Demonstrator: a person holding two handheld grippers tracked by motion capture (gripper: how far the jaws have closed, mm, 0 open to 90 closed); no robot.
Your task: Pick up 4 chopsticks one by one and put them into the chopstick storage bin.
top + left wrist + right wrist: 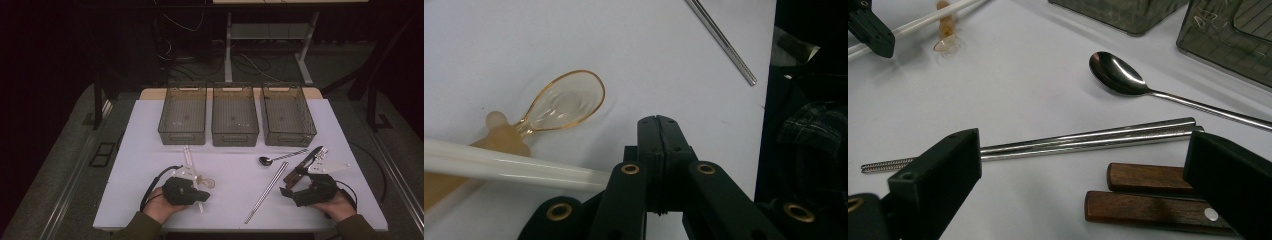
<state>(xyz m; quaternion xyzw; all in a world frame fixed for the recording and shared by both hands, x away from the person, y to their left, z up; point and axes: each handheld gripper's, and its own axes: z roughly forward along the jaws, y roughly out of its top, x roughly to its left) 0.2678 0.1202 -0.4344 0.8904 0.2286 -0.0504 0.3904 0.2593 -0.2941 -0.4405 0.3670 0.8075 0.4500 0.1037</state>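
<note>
White chopsticks (pixel 509 167) lie on the white table (pixel 150 150), just beside the left gripper (pixel 657 122). In the left gripper view, the pair runs from the left edge toward the base of the black jaws and ends against the linkage on their left side. The jaws are pressed together with nothing between them; the chopsticks stay outside the jaws. A translucent amber spoon (pixel 566 102) lies just beyond the chopsticks, with its bowl to the left of the jaw tips and its handle passing under the chopsticks.

In the high view, the left gripper (pixel 202 192) rests over the near end of the white chopsticks (pixel 192 172), which extend from it toward the left bin (pixel 183 114) of three grey bins.

The right gripper (pixel 1083 200) has its jaws spread wide, holding nothing. In the right gripper view, steel chopsticks (pixel 1073 137) lie across the gap, beyond the jaw tips. Two wooden handles (pixel 1148 197) lie between the jaws, near the right jaw. A steel spoon (pixel 1118 72) lies farther out than the steel chopsticks, with its bowl pointing left.

In the high view, the right gripper (pixel 295 192) sits just right of the steel chopsticks (pixel 267 191).
</note>
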